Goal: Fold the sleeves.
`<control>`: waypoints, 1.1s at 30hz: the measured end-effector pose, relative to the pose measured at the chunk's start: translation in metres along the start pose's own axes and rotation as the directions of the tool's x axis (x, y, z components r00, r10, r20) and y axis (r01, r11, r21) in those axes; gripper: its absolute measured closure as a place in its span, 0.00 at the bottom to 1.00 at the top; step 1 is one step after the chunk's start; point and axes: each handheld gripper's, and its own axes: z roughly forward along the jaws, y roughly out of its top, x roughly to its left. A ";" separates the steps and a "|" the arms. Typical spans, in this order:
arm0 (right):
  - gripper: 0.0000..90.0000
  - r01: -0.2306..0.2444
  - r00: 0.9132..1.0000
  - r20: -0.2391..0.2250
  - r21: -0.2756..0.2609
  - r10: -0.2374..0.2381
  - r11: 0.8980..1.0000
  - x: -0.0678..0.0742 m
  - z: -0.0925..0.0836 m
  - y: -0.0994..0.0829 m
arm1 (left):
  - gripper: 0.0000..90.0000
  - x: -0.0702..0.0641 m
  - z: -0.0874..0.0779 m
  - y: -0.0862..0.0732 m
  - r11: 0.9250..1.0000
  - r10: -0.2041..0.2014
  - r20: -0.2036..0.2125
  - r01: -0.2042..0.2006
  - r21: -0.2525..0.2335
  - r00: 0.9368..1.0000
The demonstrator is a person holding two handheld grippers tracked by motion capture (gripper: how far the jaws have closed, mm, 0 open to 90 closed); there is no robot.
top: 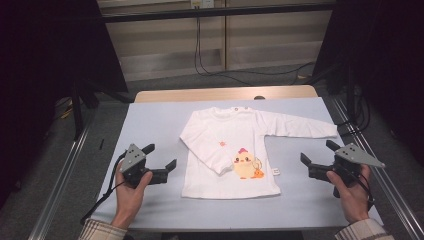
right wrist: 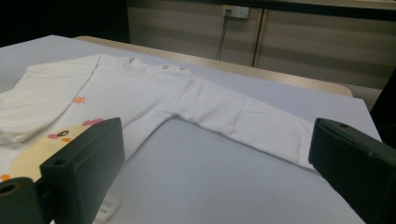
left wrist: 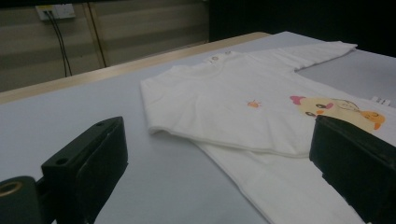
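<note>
A small white long-sleeved shirt [top: 225,150] with a yellow chick print [top: 245,164] lies flat, front up, on the pale blue table mat [top: 150,120]. Its left-hand sleeve is folded across the chest; the other sleeve [top: 300,126] stretches out to the right. My left gripper [top: 160,157] hovers just left of the shirt, open and holding nothing. On the far side of the shirt, my right gripper [top: 319,151] is open too and holds nothing. The left gripper view shows the folded sleeve [left wrist: 224,121] between the wide jaws. The right gripper view looks at the outstretched sleeve [right wrist: 252,123].
A wooden table edge [top: 225,93] runs behind the mat. Metal rails [top: 65,165] border both sides of the table. Cables [top: 200,55] hang against the wall panels at the back. Bare mat lies in front of the shirt's hem.
</note>
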 end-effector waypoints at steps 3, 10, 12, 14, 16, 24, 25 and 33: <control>0.03 0.000 1.000 0.006 0.002 0.000 1.000 -0.005 0.003 0.003 | 0.05 0.003 -0.011 -0.002 1.000 -0.010 -0.044 0.010 -0.002 0.999; 0.04 -0.019 1.000 0.019 0.027 0.018 0.999 -0.019 0.011 0.008 | 0.05 0.005 -0.029 -0.013 0.999 -0.046 -0.088 0.046 -0.008 0.995; 0.04 -0.024 0.999 0.024 0.034 0.023 0.999 -0.022 0.014 0.008 | 0.05 0.004 -0.034 -0.014 0.999 -0.034 -0.106 0.033 -0.008 0.994; 0.03 -0.036 0.999 0.028 0.043 0.035 0.998 -0.026 0.016 0.008 | 0.05 0.003 -0.038 -0.014 0.999 -0.040 -0.103 0.038 -0.021 0.994; 0.03 -0.041 0.998 0.038 0.043 0.040 0.998 -0.030 0.018 0.008 | 0.05 0.002 -0.043 -0.014 0.999 -0.040 -0.096 0.037 -0.031 0.995; 0.03 -0.038 0.997 0.072 0.023 0.036 0.999 -0.045 0.024 0.015 | 0.05 0.007 -0.070 -0.028 0.998 -0.063 -0.168 0.060 -0.023 0.984; 0.03 -0.045 0.997 0.070 0.025 0.043 0.999 -0.047 0.026 0.015 | 0.05 0.007 -0.073 -0.031 0.997 -0.081 -0.187 0.076 -0.030 0.979; 0.02 -0.046 0.997 0.073 0.073 0.040 0.996 -0.063 0.040 0.022 | 0.05 -0.002 -0.073 -0.038 0.996 -0.084 -0.163 0.081 -0.026 0.983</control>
